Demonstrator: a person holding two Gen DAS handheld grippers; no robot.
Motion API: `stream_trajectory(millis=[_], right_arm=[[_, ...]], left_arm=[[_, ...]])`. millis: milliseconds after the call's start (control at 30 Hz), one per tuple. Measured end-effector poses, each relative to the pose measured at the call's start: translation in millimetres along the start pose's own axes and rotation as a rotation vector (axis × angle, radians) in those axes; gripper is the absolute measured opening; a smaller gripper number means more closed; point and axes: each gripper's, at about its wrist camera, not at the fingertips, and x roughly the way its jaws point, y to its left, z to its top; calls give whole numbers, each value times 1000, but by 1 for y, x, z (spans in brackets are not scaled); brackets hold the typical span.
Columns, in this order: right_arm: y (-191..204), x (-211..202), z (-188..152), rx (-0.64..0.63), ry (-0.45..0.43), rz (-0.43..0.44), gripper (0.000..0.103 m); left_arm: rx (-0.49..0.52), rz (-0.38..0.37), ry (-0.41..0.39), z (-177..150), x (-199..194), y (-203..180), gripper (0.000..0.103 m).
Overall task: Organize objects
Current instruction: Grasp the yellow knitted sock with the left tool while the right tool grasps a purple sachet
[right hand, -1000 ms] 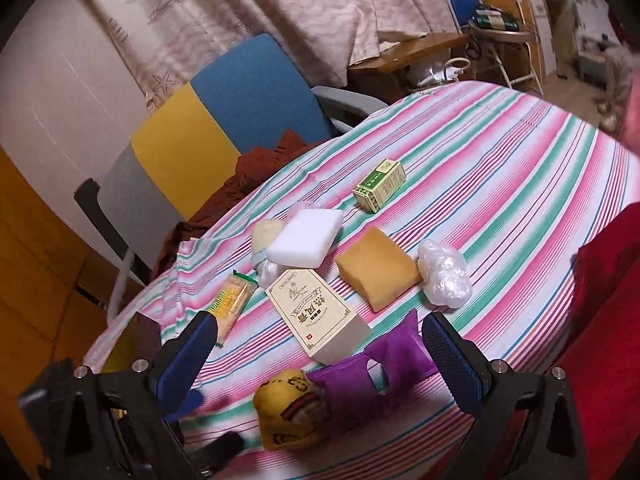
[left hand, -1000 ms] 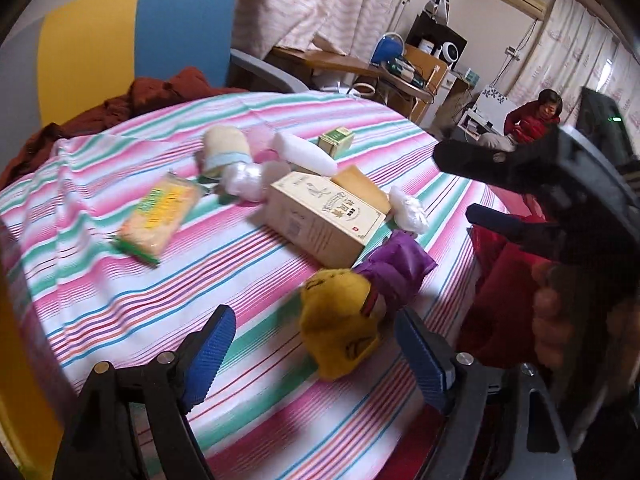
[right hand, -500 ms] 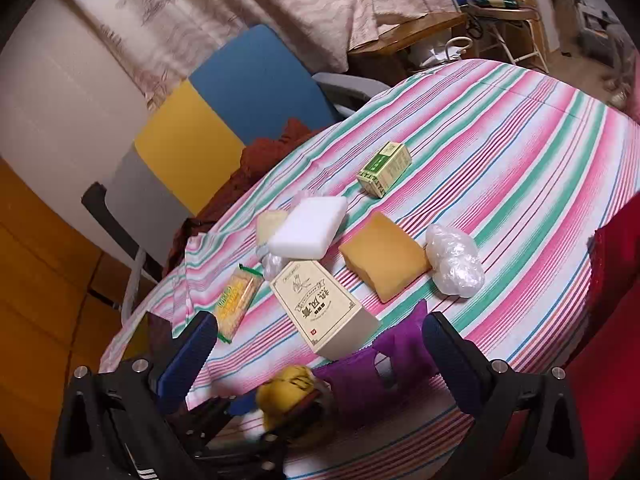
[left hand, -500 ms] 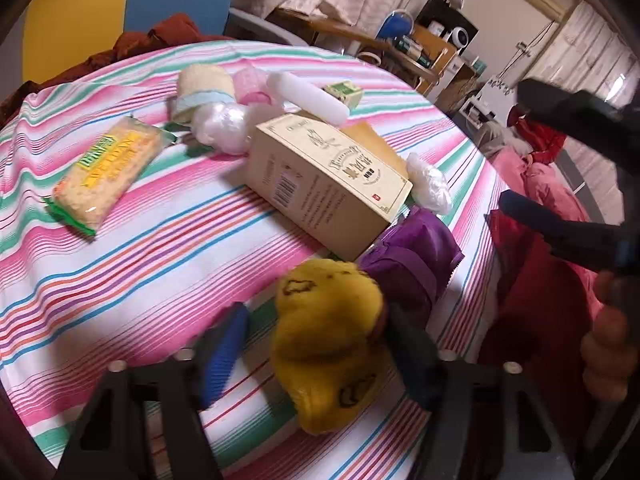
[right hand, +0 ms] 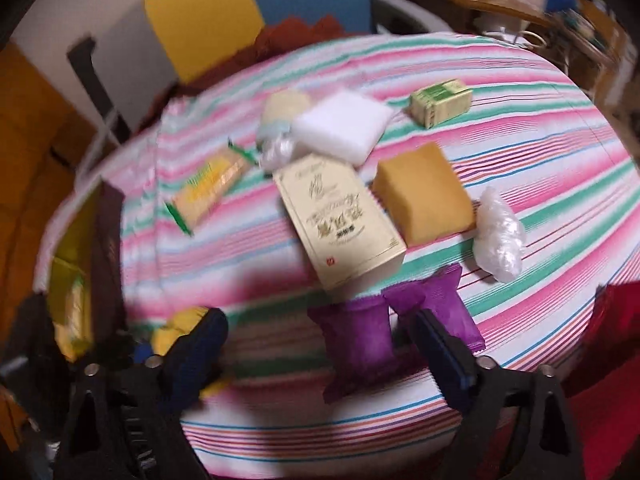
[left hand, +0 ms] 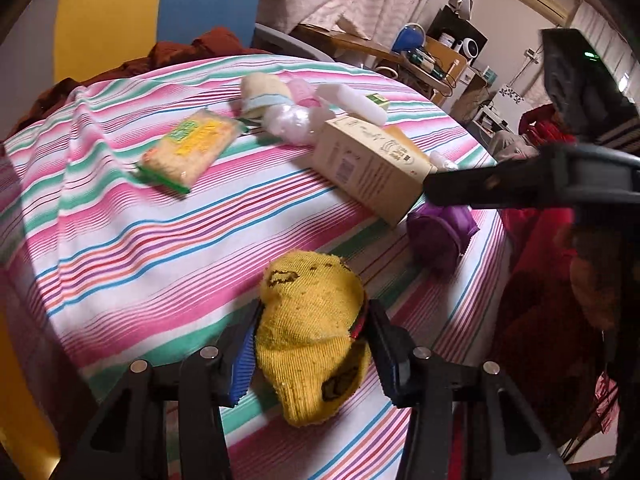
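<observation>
Your table wears a striped cloth point(left hand: 132, 240) of pink, green and white, and a blue and yellow chair point(left hand: 132, 4) stands beyond its far edge, well ahead of both claws. Past the cloth on your right, the left wrist view shows curtains and a cluttered wooden desk point(left hand: 404, 60).

Your left claw point(left hand: 310, 344) is pinched on the yellow sock point(left hand: 312, 332), its blue pads pressed into either side. Ahead of it and to its right lies the beige carton point(left hand: 368, 168), with the purple packets point(left hand: 438, 232) just below that; the noodle packet point(left hand: 192, 148) lies ahead to its left.

Your right claw point(right hand: 320, 356) is spread wide, with one purple packet between its fingers and nothing gripped. Straight ahead of it are the carton, the tan block point(right hand: 420, 196) and the white foam point(right hand: 340, 124); the view is blurred.

A second ago your left fingers stood wide apart before the sock; since then they have closed on it.
</observation>
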Motion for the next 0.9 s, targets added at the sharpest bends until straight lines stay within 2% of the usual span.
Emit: stream_trajectory(millis=[167,400,433,467,500,567,767,900], right_arm=[[2,22,6,-32,105,-110,89],[6,39,5,-81,189,-175,89],[6,39,5,-88,190,-183,87],[7,38,4,-93,188,-185,76],[6,38,4,-93,186,-187,58],[0,43,1,-72,222,-187,39],[2,26,-5,-87,164,-157,38],[6,5,-14,-95,101,-69,38]], left_arm=[[-15,7,-3,-4,-1,2,51],[-18,5,6,-9,-1,3,51],[-15,4,7,-10,-1,2,51],[-16,4,8,-10,-2,2,51],[-18,2,9,-11,-3,3,51],[-22,5,7,-13,-5,4,51],[-18,15,-1,-18,-11,8,47],[9,26,-18,-20,-16,4,43]])
